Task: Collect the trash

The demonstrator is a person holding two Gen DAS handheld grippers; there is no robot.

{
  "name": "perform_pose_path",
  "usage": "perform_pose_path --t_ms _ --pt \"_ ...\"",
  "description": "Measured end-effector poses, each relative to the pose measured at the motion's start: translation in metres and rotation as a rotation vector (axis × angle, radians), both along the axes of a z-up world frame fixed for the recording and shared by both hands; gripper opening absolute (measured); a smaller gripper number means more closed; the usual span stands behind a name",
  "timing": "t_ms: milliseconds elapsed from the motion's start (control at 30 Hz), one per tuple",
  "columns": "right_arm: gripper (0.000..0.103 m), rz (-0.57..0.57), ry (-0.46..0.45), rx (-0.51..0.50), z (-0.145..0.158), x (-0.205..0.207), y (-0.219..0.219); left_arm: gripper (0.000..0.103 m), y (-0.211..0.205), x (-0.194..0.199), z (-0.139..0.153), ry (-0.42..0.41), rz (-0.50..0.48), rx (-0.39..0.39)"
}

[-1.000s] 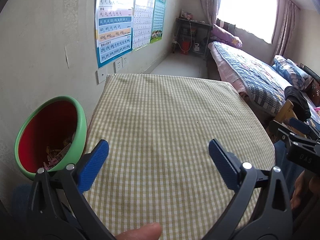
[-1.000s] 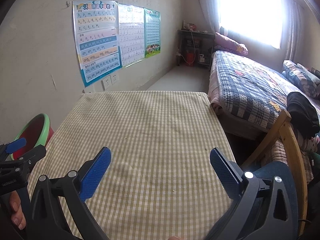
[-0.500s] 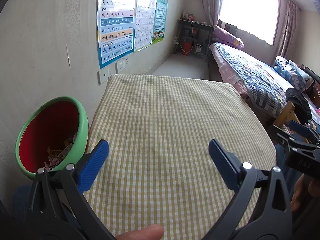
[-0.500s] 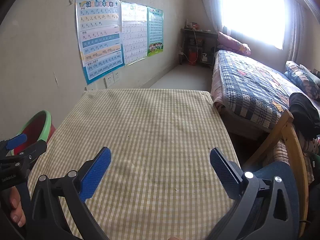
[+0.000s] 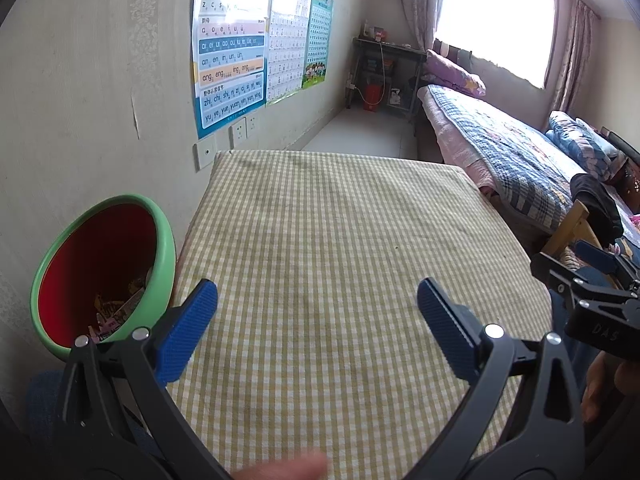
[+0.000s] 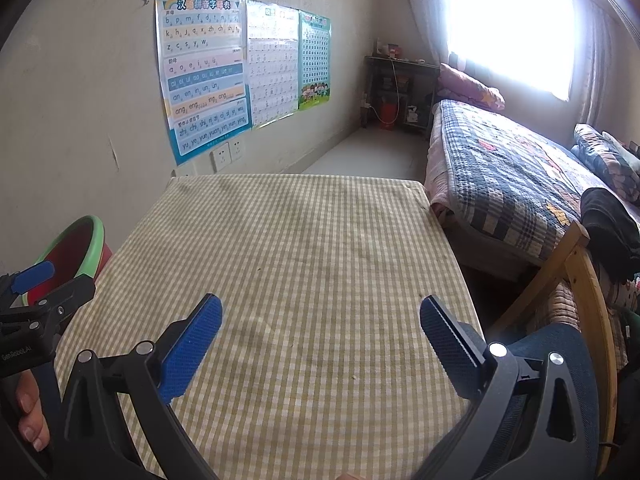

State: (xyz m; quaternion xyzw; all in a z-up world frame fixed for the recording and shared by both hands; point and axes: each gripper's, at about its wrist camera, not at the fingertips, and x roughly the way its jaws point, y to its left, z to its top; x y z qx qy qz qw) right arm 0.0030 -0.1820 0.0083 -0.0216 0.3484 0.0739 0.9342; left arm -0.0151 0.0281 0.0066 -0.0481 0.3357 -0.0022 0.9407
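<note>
The left gripper (image 5: pixel 318 316) is held above the near part of a surface (image 5: pixel 340 240) covered with a yellow-and-white checked cloth. Its blue-padded fingers (image 5: pixel 188 330) are spread wide apart and nothing is held between them. The right gripper (image 6: pixel 320 334) is held in the same way over the same surface, its fingers (image 6: pixel 192 344) also spread wide with nothing between them.

A green-rimmed bin with a red inside (image 5: pixel 102 276) is seen just beside the surface, off its left edge and against the wall. Trash (image 5: pixel 116 312) lies at the bottom of the bin, as crumpled printed wrappers; their kind cannot be made out. In the right wrist view only part of the bin's rim (image 6: pixel 94 248) is seen, beyond the left gripper's body (image 6: pixel 36 312), which is gripped by a hand (image 6: pixel 28 412) at the lower left of that view. In the left wrist view the right gripper's body (image 5: pixel 592 300) is seen off the right edge of the surface.

On the surface itself only small specks are seen, one a pale crumb (image 6: pixel 354 377) near the right gripper's right finger.

Beyond the surface, learning posters (image 5: pixel 232 52) are fixed to the wall, with wall sockets (image 5: pixel 240 132) below them. To the right of the surface a bed with a checked quilt (image 6: pixel 512 176) stands under a bright window (image 6: pixel 516 24), and a wooden chair back (image 6: pixel 584 280) is seen between the surface and the bed.
</note>
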Motion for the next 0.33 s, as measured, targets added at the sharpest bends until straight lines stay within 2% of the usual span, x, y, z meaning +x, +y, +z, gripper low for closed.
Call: perform_pose_path --t_ms 67,333 --pt "0.096 -0.001 0.002 -0.001 -0.0001 0.0004 0.0003 0.098 0.0003 -0.0016 0.0012 -0.015 0.006 0.005" --pt "0.096 0.004 0.002 -0.005 -0.0011 0.0001 0.0018 0.098 -0.0015 0.0033 -0.003 0.016 0.016 0.032"
